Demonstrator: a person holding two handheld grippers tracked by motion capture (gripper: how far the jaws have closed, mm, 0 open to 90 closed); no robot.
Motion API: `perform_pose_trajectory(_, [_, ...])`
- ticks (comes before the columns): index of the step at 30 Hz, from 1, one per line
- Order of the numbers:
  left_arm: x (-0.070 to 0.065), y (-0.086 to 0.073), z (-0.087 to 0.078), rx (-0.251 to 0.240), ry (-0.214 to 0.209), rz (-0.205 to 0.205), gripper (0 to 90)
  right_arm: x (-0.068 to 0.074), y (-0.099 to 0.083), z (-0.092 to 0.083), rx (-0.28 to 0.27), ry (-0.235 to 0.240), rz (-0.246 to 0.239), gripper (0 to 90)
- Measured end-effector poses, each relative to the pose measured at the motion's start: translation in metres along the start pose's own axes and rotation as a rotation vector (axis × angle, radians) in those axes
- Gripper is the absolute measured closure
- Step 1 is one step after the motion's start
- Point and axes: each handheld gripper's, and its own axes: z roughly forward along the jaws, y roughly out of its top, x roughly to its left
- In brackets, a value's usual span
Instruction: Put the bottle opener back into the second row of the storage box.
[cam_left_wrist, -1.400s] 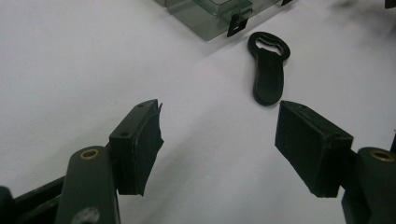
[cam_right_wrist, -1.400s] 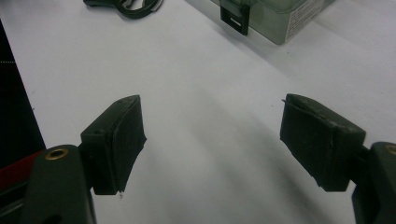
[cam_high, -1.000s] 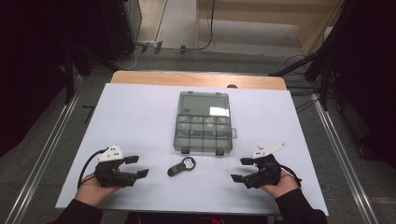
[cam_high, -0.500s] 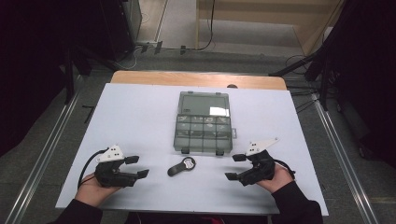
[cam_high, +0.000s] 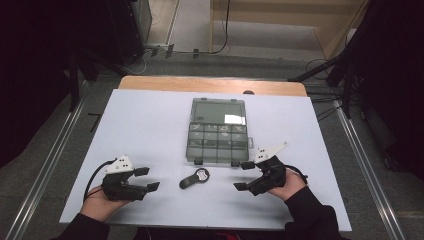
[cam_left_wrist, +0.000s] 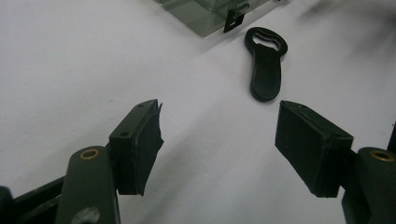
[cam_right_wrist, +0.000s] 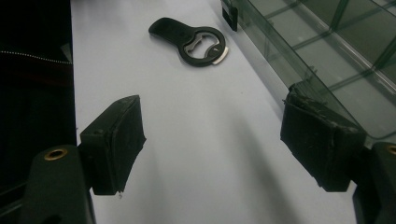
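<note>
White tabletop (cam_high: 150, 125), matte and bare around you. Your left gripper (cam_high: 145, 179) sits low with jaws spread wide. Centre, the flat black bottle opener (cam_high: 194, 178) lies just before the clear plastic organizer box (cam_high: 218, 131). Your right gripper (cam_high: 245, 176), also wide, is nearest; come in low across its slim handle.
</note>
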Motion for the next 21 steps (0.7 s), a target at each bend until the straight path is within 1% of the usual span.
perform_pose_trajectory(2, [0.0,0.0,0.0,0.0,0.001,-0.001,31.3,0.0,0.001,0.001,0.004,0.004,0.005,22.1])
perform_pose_trajectory(3, [0.0,0.0,0.0,0.002,0.0,-0.001,31.3,0.0,0.004,0.002,0.011,0.01,-0.004,22.1])
perform_pose_trajectory(9, [0.0,0.0,0.0,0.004,0.0,0.0,31.3,0.0,0.009,0.006,0.02,0.02,-0.013,22.1])
perform_pose_trajectory(10, [0.0,0.0,0.0,0.004,0.001,0.0,31.3,0.0,0.011,0.007,0.028,0.025,-0.01,22.2])
perform_pose_trajectory(13, [0.0,0.0,0.0,0.004,0.001,0.0,31.2,0.0,0.017,0.011,0.05,0.036,-0.027,22.2])
perform_pose_trajectory(14, [0.0,0.0,0.0,0.004,0.001,0.0,31.3,0.0,0.017,0.011,0.05,0.036,-0.027,22.2])
perform_pose_trajectory(15, [0.0,0.0,0.0,0.003,0.001,0.0,31.2,-0.001,0.02,0.013,0.063,0.042,-0.035,22.1])
perform_pose_trajectory(16, [0.0,0.0,0.0,0.003,0.0,0.0,31.2,-0.001,0.02,0.013,0.063,0.042,-0.035,22.1])
perform_pose_trajectory(17, [0.0,0.0,0.0,0.003,0.0,0.0,31.2,-0.001,0.023,0.016,0.082,0.049,-0.043,22.1])
perform_pose_trajectory(19, [0.001,0.0,0.0,0.002,0.0,-0.001,31.3,0.0,0.026,0.018,0.101,0.059,-0.052,22.1])
perform_pose_trajectory(20, [0.001,0.0,0.0,0.001,0.001,-0.002,31.3,0.0,0.026,0.018,0.101,0.059,-0.052,22.1])
perform_pose_trajectory(21, [0.001,0.0,-0.001,0.001,0.002,-0.002,31.3,0.0,0.03,0.02,0.117,0.057,-0.071,22.1])
